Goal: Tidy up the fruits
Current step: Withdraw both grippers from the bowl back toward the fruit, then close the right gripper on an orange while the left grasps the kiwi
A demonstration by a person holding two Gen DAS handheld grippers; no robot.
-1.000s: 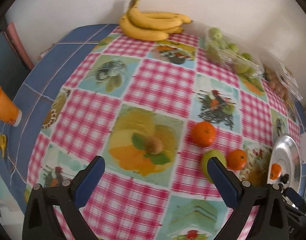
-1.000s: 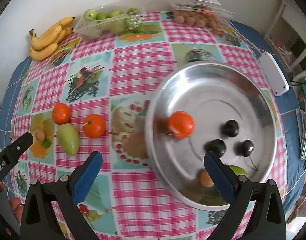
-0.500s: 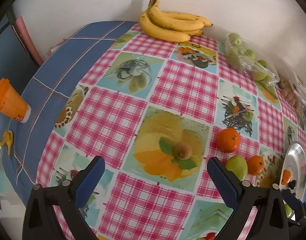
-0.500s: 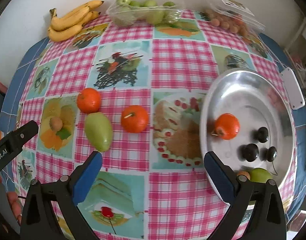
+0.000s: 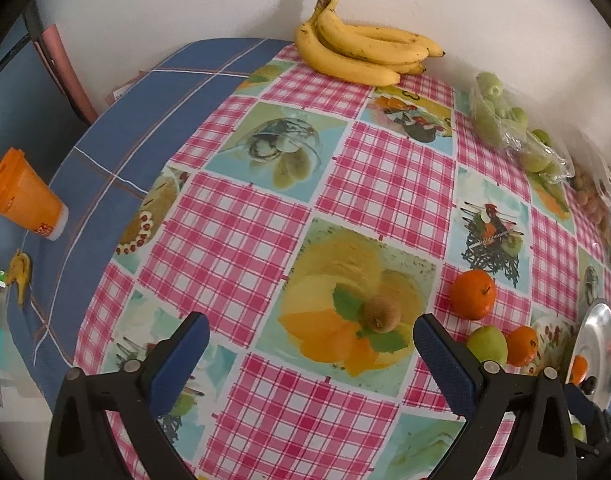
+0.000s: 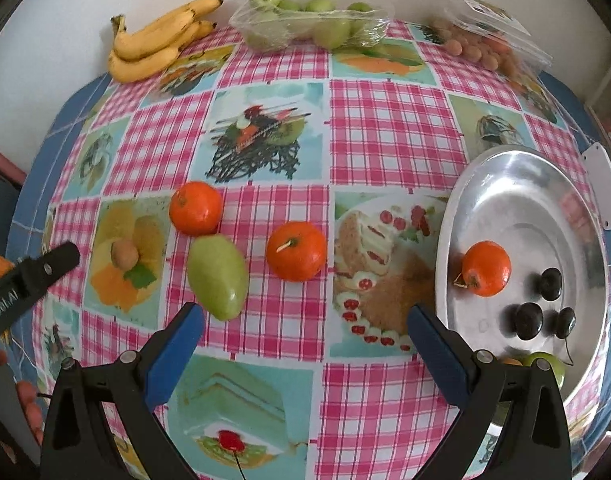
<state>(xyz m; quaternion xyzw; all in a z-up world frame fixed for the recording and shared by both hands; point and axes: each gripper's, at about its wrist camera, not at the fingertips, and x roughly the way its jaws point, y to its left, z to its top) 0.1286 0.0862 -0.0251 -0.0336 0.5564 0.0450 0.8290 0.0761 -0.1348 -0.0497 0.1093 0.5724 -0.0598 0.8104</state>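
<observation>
White wall backs a table under a pink-checked, fruit-printed oilcloth (image 6: 389, 136), where loose fruit lies beside a round silver metal tray (image 6: 521, 184). One stemmed orange mandarin (image 6: 486, 268) and three dark plums (image 6: 527, 320) sit in the tray. On the cloth, a second orange mandarin (image 6: 296, 251) lies near a green pear-shaped fruit (image 6: 217, 277), which touches a third mandarin (image 6: 195, 208); a small brown kiwi (image 5: 382, 313) rests apart. Yellow bananas (image 5: 365, 50) line the wall. The left gripper (image 5: 311, 350) and right gripper (image 6: 305, 336) both hover with blue-padded jaws spread wide, gripping nothing.
</observation>
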